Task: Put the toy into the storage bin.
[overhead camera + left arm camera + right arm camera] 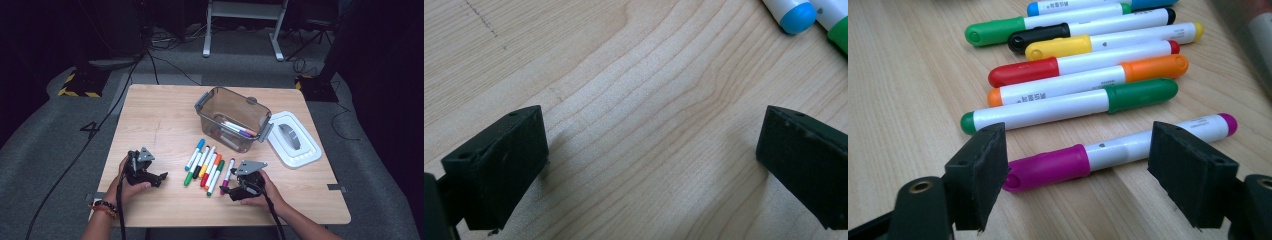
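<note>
Right claw (1075, 165) low over desk (150, 115) near front edge, jaws wide, nothing gripped. Magenta marker (1108, 152) flat on desk between jaws, cap end just beside left jaw, touching neither pad as far as visible. Same marker (228, 173) at right end of marker row (205, 167), slightly apart from dark green one. Left claw (651, 165) wide too, bare wood between jaws, left of row. Clear bin (232, 117) with markers inside toward back edge, white lid (295, 140) just beside, toward right edge.
</note>
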`<state>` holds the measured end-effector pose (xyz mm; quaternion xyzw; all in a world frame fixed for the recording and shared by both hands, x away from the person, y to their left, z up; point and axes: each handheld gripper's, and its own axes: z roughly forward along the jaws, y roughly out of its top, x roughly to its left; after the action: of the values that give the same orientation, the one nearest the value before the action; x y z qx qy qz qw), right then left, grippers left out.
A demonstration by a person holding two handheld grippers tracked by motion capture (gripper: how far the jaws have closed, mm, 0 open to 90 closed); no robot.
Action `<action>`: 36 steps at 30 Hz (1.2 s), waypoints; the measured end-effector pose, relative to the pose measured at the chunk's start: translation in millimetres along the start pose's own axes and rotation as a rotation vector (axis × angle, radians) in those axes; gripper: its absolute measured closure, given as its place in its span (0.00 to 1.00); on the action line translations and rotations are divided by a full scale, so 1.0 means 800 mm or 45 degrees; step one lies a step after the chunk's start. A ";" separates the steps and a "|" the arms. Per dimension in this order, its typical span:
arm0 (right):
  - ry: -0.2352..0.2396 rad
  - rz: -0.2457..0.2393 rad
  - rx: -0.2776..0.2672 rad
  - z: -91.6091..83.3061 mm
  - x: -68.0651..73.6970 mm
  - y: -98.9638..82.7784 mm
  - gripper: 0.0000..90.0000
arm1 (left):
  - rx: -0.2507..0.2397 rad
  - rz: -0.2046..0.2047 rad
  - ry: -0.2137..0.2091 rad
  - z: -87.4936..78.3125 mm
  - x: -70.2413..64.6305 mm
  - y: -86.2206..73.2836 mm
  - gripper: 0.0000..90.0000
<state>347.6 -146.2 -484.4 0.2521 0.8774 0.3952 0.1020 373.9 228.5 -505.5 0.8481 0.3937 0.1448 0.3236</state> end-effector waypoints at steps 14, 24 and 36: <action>-0.108 0.053 0.088 -0.001 -0.015 -0.022 0.35 | -0.001 -0.003 -0.001 0.000 -0.001 -0.001 0.01; -0.186 0.126 0.095 -0.023 -0.060 -0.034 0.56 | -0.002 -0.002 -0.001 -0.001 -0.001 -0.001 0.01; -0.116 0.055 0.072 -0.016 -0.085 -0.028 0.81 | -0.002 -0.001 0.000 -0.001 -0.001 -0.001 0.01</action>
<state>392.9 -202.5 -494.1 0.2914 0.8771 0.3603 0.1260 373.0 228.5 -505.6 0.8478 0.3939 0.1449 0.3242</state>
